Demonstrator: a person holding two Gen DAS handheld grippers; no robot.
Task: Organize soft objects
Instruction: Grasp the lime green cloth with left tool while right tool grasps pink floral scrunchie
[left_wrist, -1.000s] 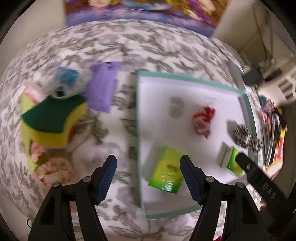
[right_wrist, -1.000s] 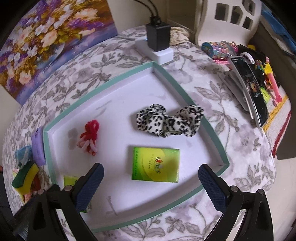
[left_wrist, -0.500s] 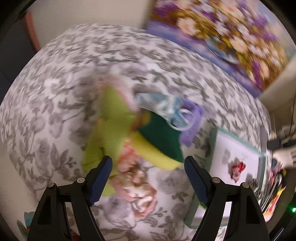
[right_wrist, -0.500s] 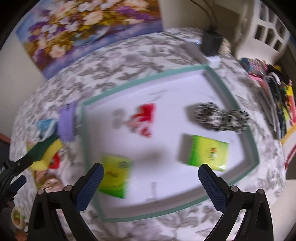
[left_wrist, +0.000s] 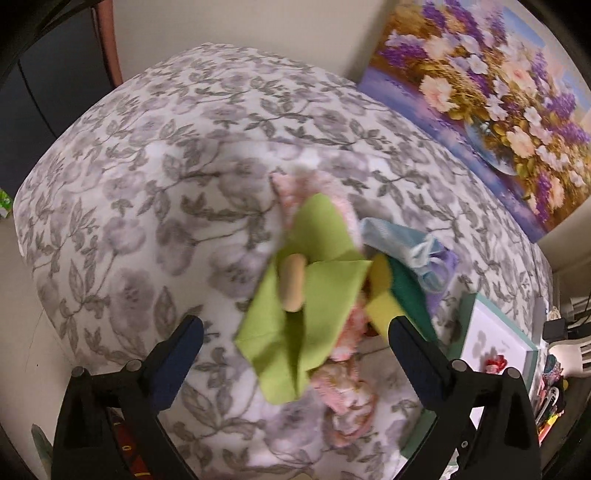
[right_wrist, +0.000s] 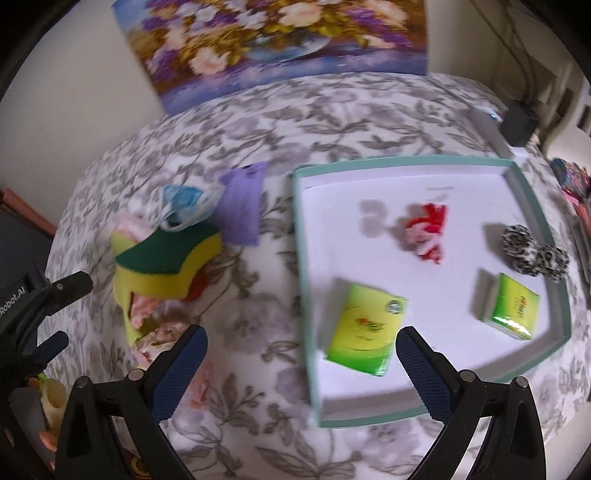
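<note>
Now the left gripper (left_wrist: 295, 345) hung over the heap of soft things, jaws opening and nothing between them.

Under it lay a green cloth (left_wrist: 303, 317) with a tan roll-shaped piece on top, a yellow-and-green sponge (left_wrist: 391, 291) touching its right edge, pink fabric (left_wrist: 343, 391) poking out below, and a pale blue bag (left_wrist: 402, 247) beside a purple cloth (right_wrist: 240, 206). Off to the right, the right gripper (right_wrist: 301, 354) was spread wide and empty above the near-left edge of the teal-rimmed tray (right_wrist: 301, 258), where two green tissue packs (right_wrist: 365, 332), a red-and-pink scrunchie (right_wrist: 428, 232) and a leopard-print scrunchie (right_wrist: 535, 254) already sat. Best bet for the pick, I'd say: drop straight down on one piece only, pinch it at a raised fold near its middle, and lift slowly so the neighbours don't drag along.
</note>
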